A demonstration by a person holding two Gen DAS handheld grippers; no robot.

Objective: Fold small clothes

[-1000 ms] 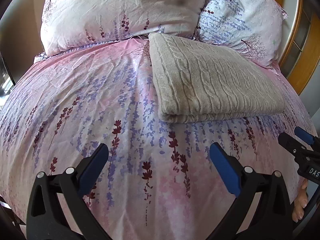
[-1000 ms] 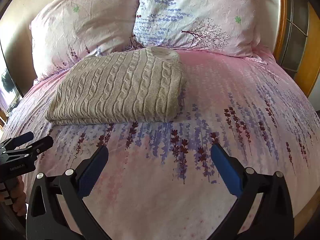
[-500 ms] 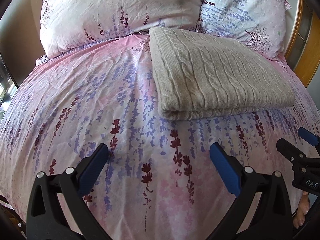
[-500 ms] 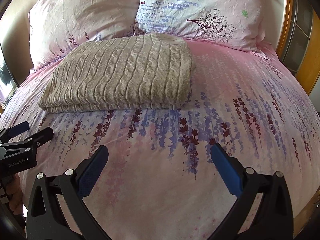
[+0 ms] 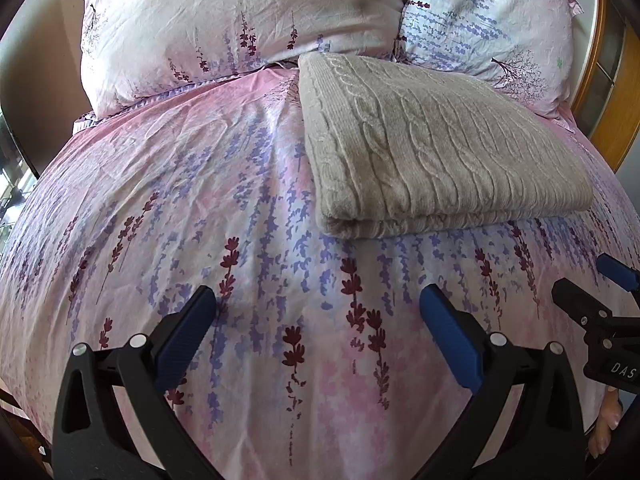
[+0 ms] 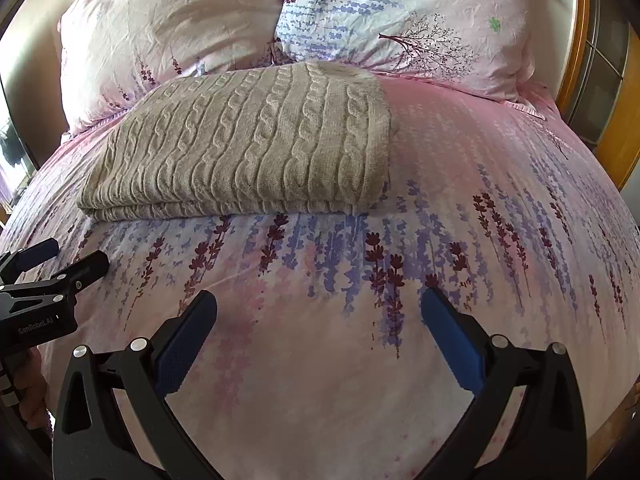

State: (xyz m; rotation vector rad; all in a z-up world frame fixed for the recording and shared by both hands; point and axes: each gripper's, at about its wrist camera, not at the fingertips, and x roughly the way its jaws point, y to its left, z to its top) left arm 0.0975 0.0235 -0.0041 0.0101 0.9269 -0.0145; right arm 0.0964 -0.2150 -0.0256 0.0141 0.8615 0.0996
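Observation:
A beige cable-knit sweater (image 5: 432, 156) lies folded into a flat rectangle on the pink floral bedspread (image 5: 192, 200), its far end against the pillows. It also shows in the right wrist view (image 6: 248, 152). My left gripper (image 5: 318, 304) is open and empty, hovering over the bedspread short of the sweater's near left corner. My right gripper (image 6: 318, 306) is open and empty, short of the sweater's near right edge. Each gripper shows at the side of the other's view: the right one (image 5: 592, 284) and the left one (image 6: 64, 260).
Two floral pillows (image 6: 168, 28) (image 6: 404, 20) stand at the head of the bed behind the sweater. A wooden bed frame (image 6: 624, 92) runs along the right. Bare bedspread (image 6: 500, 200) lies right of the sweater.
Both grippers have moved forward toward the sweater, which looks larger and closer now. Both stay open and empty. The sweater has not moved.

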